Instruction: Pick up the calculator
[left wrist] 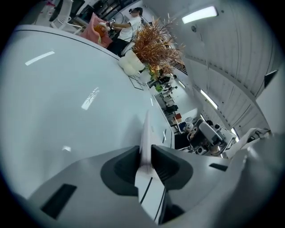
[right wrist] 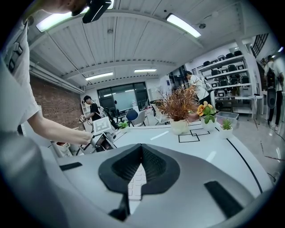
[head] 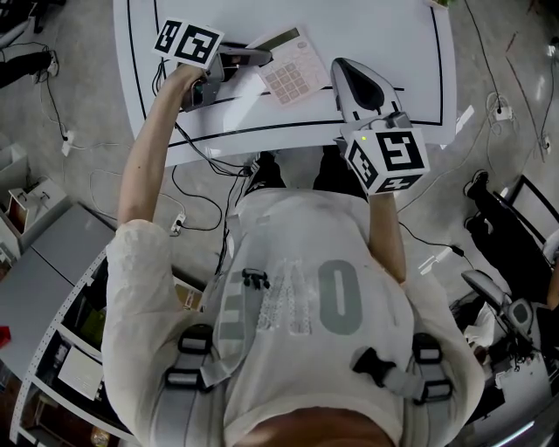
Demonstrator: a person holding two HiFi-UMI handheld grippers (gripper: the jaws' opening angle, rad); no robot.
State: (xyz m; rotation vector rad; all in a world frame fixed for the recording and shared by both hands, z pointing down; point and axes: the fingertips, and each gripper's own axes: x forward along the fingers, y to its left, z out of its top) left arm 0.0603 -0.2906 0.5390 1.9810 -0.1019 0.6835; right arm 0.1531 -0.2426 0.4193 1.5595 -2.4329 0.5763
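Observation:
A pale pink calculator (head: 288, 70) with a dark display strip lies askew on the white table (head: 367, 26). My left gripper (head: 249, 59) has come in from the left and is shut on the calculator's left edge. In the left gripper view the calculator (left wrist: 147, 133) stands edge-on between the two pads, which press on it. My right gripper (head: 342, 72) hovers just right of the calculator with its jaws together and nothing in them. In the right gripper view the calculator's keys (right wrist: 136, 180) show below the shut tips (right wrist: 141, 149).
Black tape lines (head: 262, 131) run along the table's near edge. A pot of dried brown plants (right wrist: 178, 107) and small flower pots (right wrist: 207, 116) stand at the table's far end. Cables (head: 201, 201) trail on the floor below. People work in the background.

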